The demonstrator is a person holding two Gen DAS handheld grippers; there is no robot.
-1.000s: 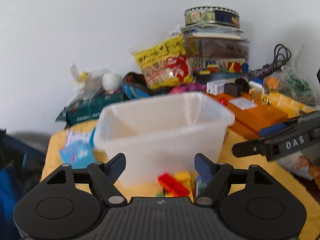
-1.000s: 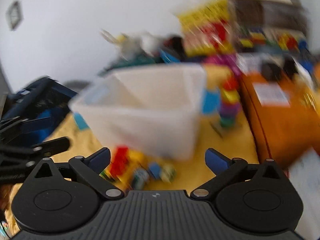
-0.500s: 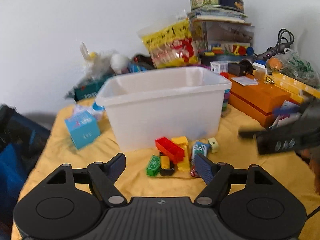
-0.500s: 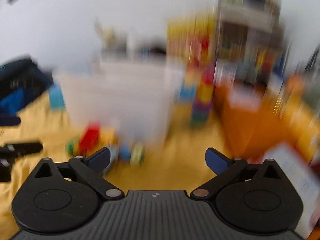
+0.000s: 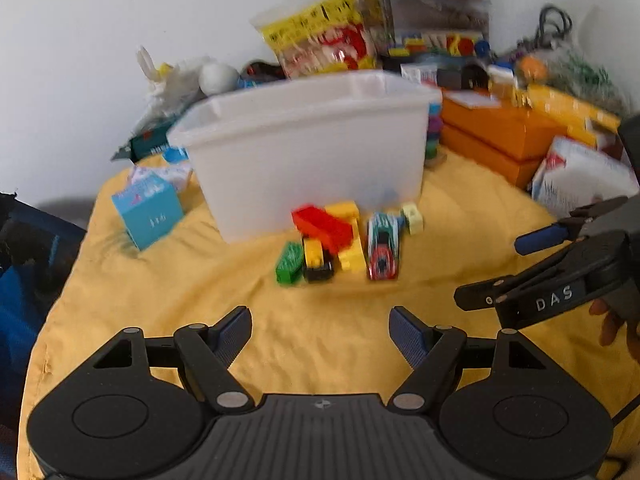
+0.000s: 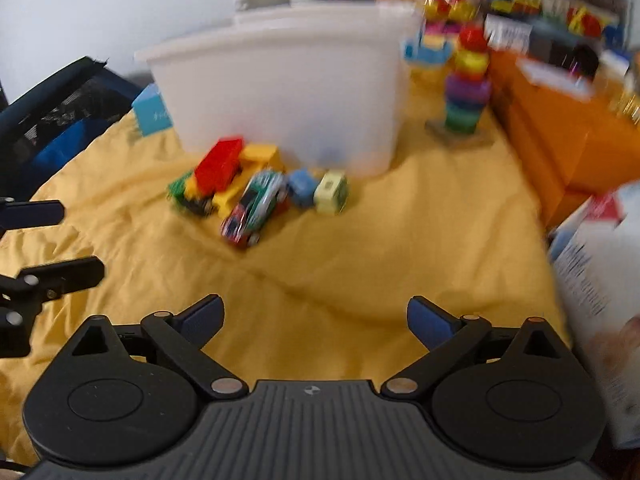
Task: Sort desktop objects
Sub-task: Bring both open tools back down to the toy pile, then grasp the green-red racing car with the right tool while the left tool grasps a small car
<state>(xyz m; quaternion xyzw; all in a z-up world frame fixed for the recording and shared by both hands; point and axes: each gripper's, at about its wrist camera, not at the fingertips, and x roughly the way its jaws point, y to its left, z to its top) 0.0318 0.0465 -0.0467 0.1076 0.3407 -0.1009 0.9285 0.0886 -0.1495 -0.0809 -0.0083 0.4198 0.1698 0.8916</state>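
A white plastic bin [image 5: 308,148] [image 6: 280,80] stands on the yellow cloth. In front of it lies a small pile: a red brick [image 5: 326,226] [image 6: 219,165], yellow bricks [image 5: 350,236], a green brick [image 5: 289,267], a toy car [image 5: 383,246] [image 6: 256,204], a pale cube [image 5: 413,218] [image 6: 331,192] and a small blue piece [image 6: 301,187]. My left gripper [image 5: 320,330] is open above the cloth, short of the pile. My right gripper [image 6: 314,320] is open too, nothing between its fingers; it also shows at the right in the left wrist view [image 5: 520,272].
A blue box [image 5: 147,212] sits left of the bin. A ring-stacker toy [image 6: 466,76], orange boxes [image 5: 496,136] and a white carton [image 6: 600,292] crowd the right side. Snack bags and stacked boxes fill the back. A dark chair [image 6: 60,112] stands at the left.
Both grippers pulled back and tilted down from the bin, so the cloth and the toy pile now fill the view. Both stay open.
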